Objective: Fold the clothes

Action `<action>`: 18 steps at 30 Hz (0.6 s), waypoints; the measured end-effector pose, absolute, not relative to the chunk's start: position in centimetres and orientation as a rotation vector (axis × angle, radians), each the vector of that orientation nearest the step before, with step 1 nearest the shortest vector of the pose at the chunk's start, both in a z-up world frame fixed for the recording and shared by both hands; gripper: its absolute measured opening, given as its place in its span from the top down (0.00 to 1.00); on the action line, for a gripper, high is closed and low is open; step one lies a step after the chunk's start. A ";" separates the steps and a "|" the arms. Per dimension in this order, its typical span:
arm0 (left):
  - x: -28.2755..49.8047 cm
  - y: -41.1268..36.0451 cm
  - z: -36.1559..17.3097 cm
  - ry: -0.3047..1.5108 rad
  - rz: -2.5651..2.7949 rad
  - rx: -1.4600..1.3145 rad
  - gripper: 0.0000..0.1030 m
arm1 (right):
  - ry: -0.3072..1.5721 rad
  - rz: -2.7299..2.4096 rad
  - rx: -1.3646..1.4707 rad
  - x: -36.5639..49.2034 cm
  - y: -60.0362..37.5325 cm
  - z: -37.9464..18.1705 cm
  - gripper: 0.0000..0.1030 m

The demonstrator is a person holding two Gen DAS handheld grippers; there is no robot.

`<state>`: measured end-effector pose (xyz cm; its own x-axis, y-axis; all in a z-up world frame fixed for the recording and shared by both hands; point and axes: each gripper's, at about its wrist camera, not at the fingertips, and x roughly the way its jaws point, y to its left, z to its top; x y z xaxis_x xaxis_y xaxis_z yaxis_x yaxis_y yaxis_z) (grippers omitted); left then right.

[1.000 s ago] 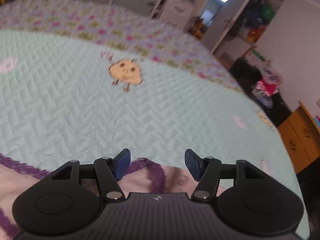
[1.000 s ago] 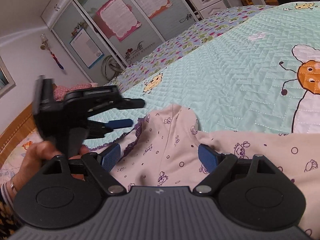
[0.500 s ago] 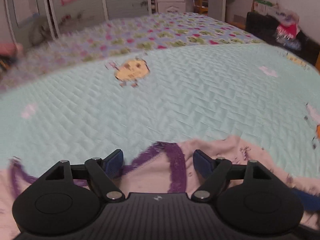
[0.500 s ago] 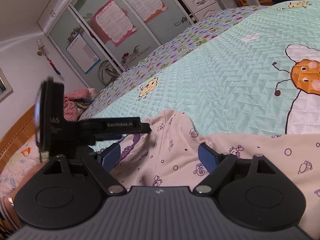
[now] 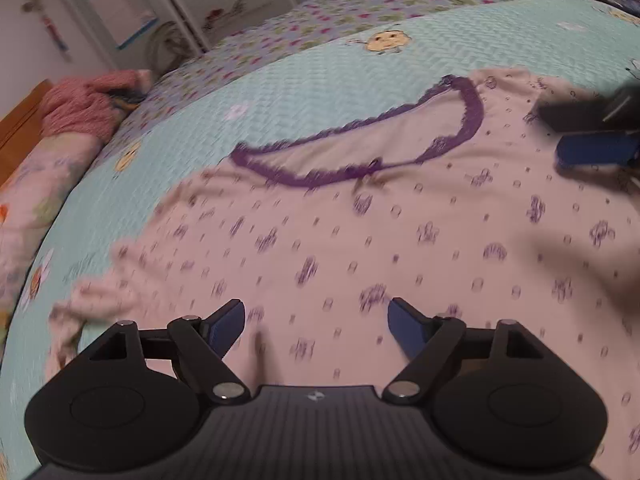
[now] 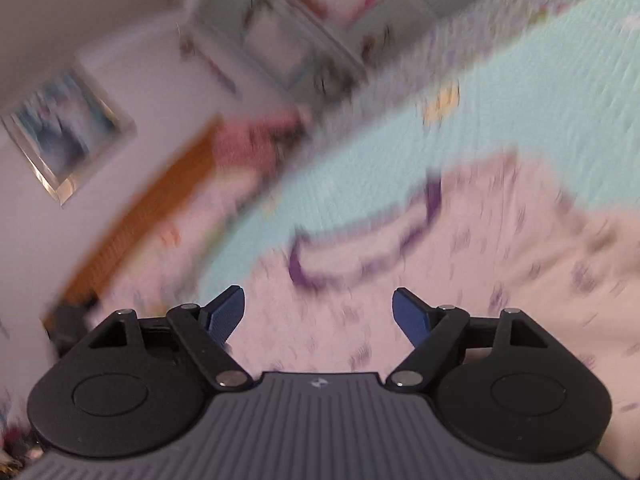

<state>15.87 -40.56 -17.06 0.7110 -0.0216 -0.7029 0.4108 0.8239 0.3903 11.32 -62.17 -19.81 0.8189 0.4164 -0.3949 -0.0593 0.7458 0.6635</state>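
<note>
So, a pale pink top (image 5: 400, 220) with a small purple print is spread flat on the bed's mint quilted bedspread (image 5: 304, 92), its purple lace neckline (image 5: 360, 148) lying open and pointing toward the far side of the bed. In the left wrist view the left claw (image 5: 316, 326) is held over the middle of the garment, angled down at it, with the blue pads (image 5: 228, 326) set wide apart; nothing is pinched between them, only cloth is seen below the gap. The right claw (image 5: 592, 148) is caught at the right edge of that same view, blurred, just above the shoulder area of the top beside the neckline. In the right wrist view, which is heavily smeared, the right claw (image 6: 318, 316) is seen with its jaws closing but still well apart, and no fabric is gripped between the pads; whether the cloth is being touched can't be told through the blur. A floral border (image 5: 320, 12) is seen along the far edge of the bedspread, a pink knitted bundle (image 5: 80, 108) is piled by the wooden headboard (image 5: 20, 120), and wardrobe doors (image 5: 132, 12) with posters are visible behind the bed.
</note>
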 end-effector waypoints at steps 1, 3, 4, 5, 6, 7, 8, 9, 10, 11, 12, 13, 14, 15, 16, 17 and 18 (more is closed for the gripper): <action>15.8 -40.7 -17.2 0.740 -0.252 0.575 0.20 | 0.581 0.186 0.636 11.7 -61.8 -20.3 0.40; 16.1 -41.0 -17.5 0.738 -0.239 0.585 0.19 | 0.556 0.044 0.591 11.7 -62.4 -20.6 0.89; 16.3 -41.1 -17.6 0.745 -0.232 0.577 0.19 | 0.536 -0.016 0.595 11.5 -63.0 -20.8 0.93; 16.3 -41.0 -17.6 0.756 -0.226 0.562 0.19 | 0.513 -0.068 0.622 11.1 -63.8 -21.0 0.99; 16.4 -40.9 -17.6 0.767 -0.222 0.548 0.19 | 0.490 -0.109 0.640 10.7 -64.5 -21.1 1.00; 16.4 -40.8 -17.6 0.776 -0.220 0.535 0.19 | 0.468 -0.136 0.648 10.5 -64.9 -21.0 1.00; 16.3 -40.7 -17.6 0.782 -0.219 0.527 0.18 | 0.449 -0.164 0.645 10.2 -65.2 -20.9 0.97; 16.4 -40.6 -17.6 0.786 -0.217 0.520 0.16 | 0.440 -0.179 0.631 10.0 -65.2 -20.7 0.87; 16.4 -40.5 -17.6 0.787 -0.213 0.514 0.14 | 0.441 -0.159 0.627 10.1 -65.2 -20.6 0.82; 16.3 -40.5 -17.7 0.788 -0.208 0.510 0.13 | 0.444 -0.116 0.632 10.1 -65.0 -20.4 0.70; 16.4 -40.4 -17.7 0.788 -0.203 0.507 0.11 | 0.446 -0.073 0.640 10.1 -64.7 -20.0 0.62; 16.5 -40.4 -17.7 0.788 -0.196 0.505 0.10 | 0.453 -0.022 0.634 10.2 -64.2 -19.5 0.60; 16.5 -40.4 -17.8 0.788 -0.185 0.504 0.07 | 0.467 0.039 0.614 10.3 -63.5 -19.2 0.53; 16.6 -40.4 -17.8 0.788 -0.174 0.504 0.04 | 0.479 0.099 0.594 10.5 -62.8 -18.8 0.44; 16.6 -40.4 -17.8 0.788 -0.164 0.503 0.01 | 0.501 0.139 0.572 10.8 -62.2 -18.8 0.41; 16.7 -40.4 -17.8 0.790 -0.155 0.501 0.00 | 0.534 0.149 0.548 11.3 -61.6 -19.3 0.38; 16.7 -40.4 -17.8 0.792 -0.150 0.498 0.00 | 0.568 0.158 0.524 11.8 -61.1 -19.8 0.44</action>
<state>16.68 -40.40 -17.83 0.6984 0.0550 -0.7136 0.3113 0.8744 0.3721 11.84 -61.08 -19.83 0.8353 0.2831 -0.4713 -0.0010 0.8580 0.5137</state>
